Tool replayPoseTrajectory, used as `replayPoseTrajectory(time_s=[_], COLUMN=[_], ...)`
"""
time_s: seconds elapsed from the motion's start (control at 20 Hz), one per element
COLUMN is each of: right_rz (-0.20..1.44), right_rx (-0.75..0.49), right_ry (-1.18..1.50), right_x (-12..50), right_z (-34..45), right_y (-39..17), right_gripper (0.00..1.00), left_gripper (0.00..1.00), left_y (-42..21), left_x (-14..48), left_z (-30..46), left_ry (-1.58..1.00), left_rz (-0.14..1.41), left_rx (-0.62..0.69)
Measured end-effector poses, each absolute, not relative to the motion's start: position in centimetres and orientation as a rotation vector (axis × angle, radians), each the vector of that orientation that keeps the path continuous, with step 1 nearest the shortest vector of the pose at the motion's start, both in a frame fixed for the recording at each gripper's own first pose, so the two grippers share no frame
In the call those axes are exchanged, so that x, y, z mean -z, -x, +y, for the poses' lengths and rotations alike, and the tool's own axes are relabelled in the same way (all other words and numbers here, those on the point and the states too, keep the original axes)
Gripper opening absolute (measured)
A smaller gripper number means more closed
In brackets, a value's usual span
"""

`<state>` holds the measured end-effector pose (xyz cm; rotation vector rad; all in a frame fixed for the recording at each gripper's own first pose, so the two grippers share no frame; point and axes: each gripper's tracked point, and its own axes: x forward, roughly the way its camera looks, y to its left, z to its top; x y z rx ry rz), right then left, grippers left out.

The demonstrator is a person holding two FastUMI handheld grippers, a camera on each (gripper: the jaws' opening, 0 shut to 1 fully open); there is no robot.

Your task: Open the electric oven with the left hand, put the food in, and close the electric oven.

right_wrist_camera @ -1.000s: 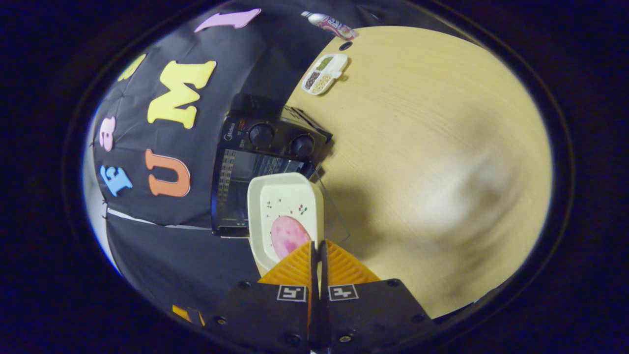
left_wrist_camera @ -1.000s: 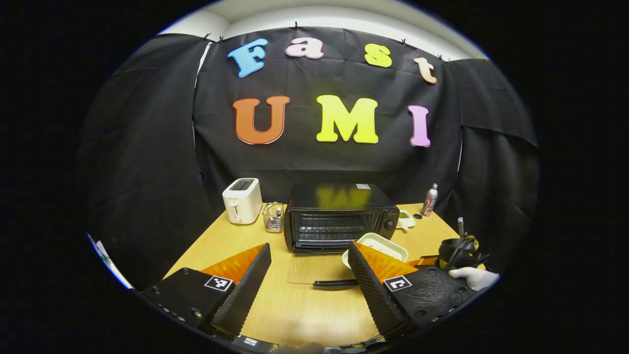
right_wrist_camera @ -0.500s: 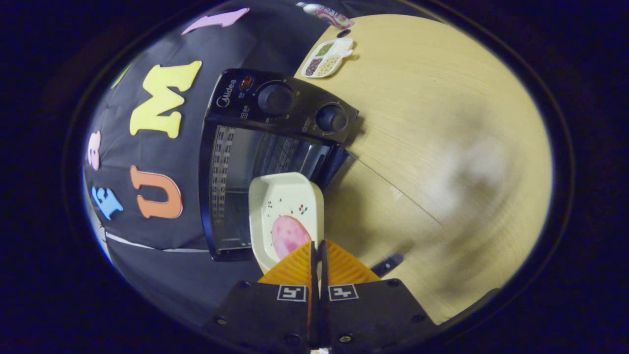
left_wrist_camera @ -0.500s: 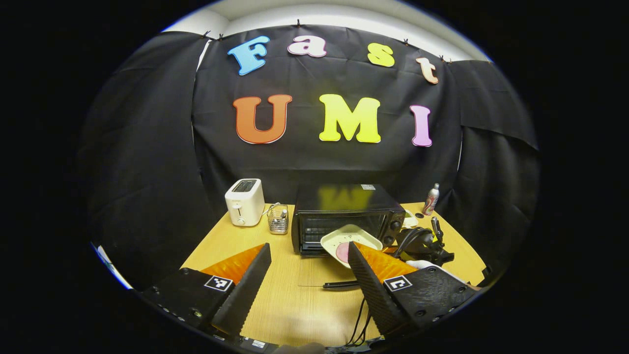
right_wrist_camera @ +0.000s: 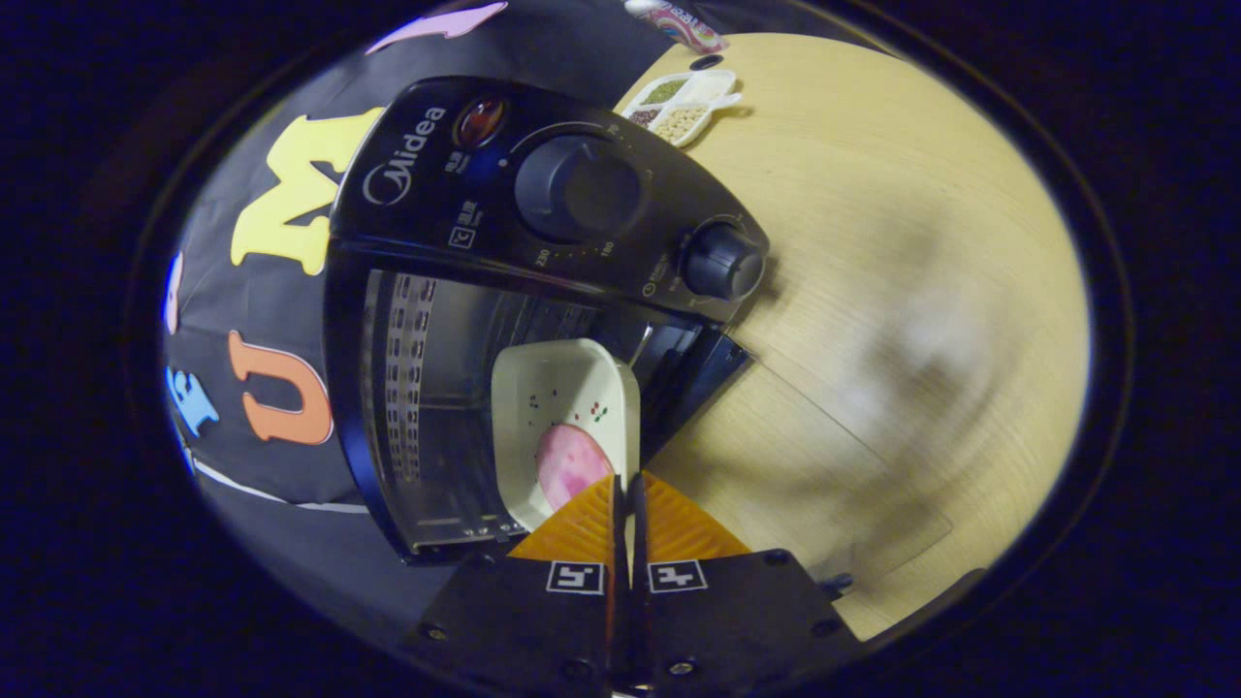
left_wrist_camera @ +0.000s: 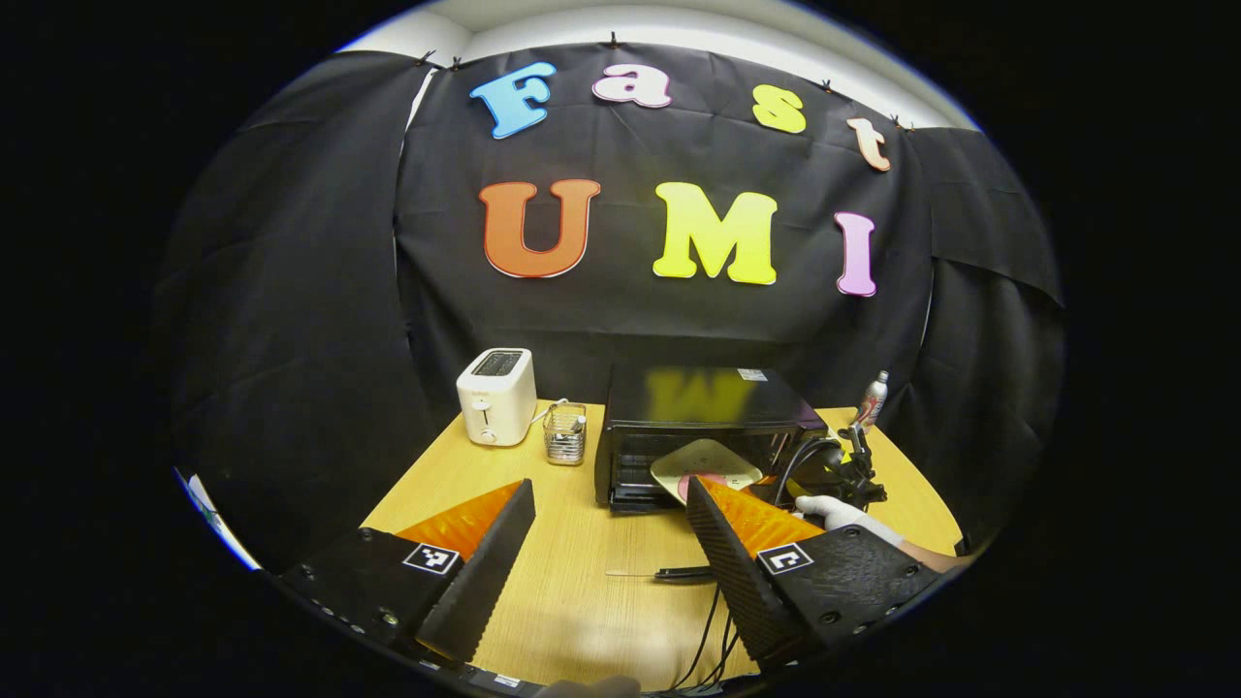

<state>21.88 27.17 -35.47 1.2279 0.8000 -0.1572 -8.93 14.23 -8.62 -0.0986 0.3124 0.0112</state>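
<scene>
The black electric oven [left_wrist_camera: 708, 412] stands at the back of the wooden table [left_wrist_camera: 543, 591], its glass door folded flat toward me with the handle [left_wrist_camera: 684, 573] at the near edge. My left gripper [left_wrist_camera: 609, 485] hovers open in front of it, holding nothing. In the right gripper view, my right gripper [right_wrist_camera: 625, 482] is shut on the rim of a cream dish [right_wrist_camera: 562, 397] carrying a pink slice of food [right_wrist_camera: 570, 465]. The dish's far end reaches into the oven [right_wrist_camera: 543, 194] cavity above the open door [right_wrist_camera: 824, 465]. In the left gripper view the dish [left_wrist_camera: 706, 461] sits at the oven mouth.
A white toaster [left_wrist_camera: 496, 395] and a wire basket [left_wrist_camera: 564, 433] stand left of the oven. A bottle [left_wrist_camera: 873, 397] and a divided snack tray [right_wrist_camera: 684, 102] lie to its right. Black cables [left_wrist_camera: 717, 620] trail over the near table. A gloved hand [left_wrist_camera: 824, 506] holds the right gripper.
The right gripper has carried the dish forward from beside the open door into the oven mouth. The left gripper has stayed open and swung slightly left.
</scene>
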Motion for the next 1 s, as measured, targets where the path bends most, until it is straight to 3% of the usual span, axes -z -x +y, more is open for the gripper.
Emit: replayPoseTrajectory(time_s=[0.3, 0.35, 0.55, 0.6, 0.65, 0.75, 0.95, 1.0], right_rz=[0.749, 0.713, 0.637, 0.645, 0.666, 0.679, 0.693, 0.692], right_rx=[0.084, 0.068, 0.010, -0.012, -0.021, -0.030, -0.039, -0.043], right_ry=[-1.185, -1.191, -1.161, -1.157, -1.144, -1.117, -1.025, -0.988], right_x=[34.6, 33.8, 31.4, 31.0, 31.0, 30.5, 29.3, 28.9], right_z=[27.2, 27.0, 25.9, 25.9, 25.7, 25.0, 23.0, 22.4], right_y=[-23.9, -24.3, -24.2, -23.8, -23.2, -21.9, -19.1, -18.4], right_gripper=[0.00, 0.06, 0.07, 0.14, 0.36, 0.51, 0.70, 0.83], left_gripper=[0.96, 0.96, 0.96, 0.96, 0.96, 0.96, 0.95, 0.95], left_y=[8.5, 8.6, 8.3, 8.3, 8.3, 8.3, 8.3, 8.4], left_x=[8.4, 8.2, 7.7, 7.5, 7.7, 7.7, 7.5, 7.8], left_z=[14.5, 14.4, 14.2, 14.2, 14.1, 13.8, 13.2, 13.0], left_ry=[0.109, 0.111, 0.112, 0.112, 0.111, 0.109, 0.104, 0.106], left_rz=[0.317, 0.318, 0.296, 0.291, 0.287, 0.278, 0.246, 0.245], left_rx=[-0.047, -0.045, -0.045, -0.045, -0.041, -0.033, -0.008, -0.003])
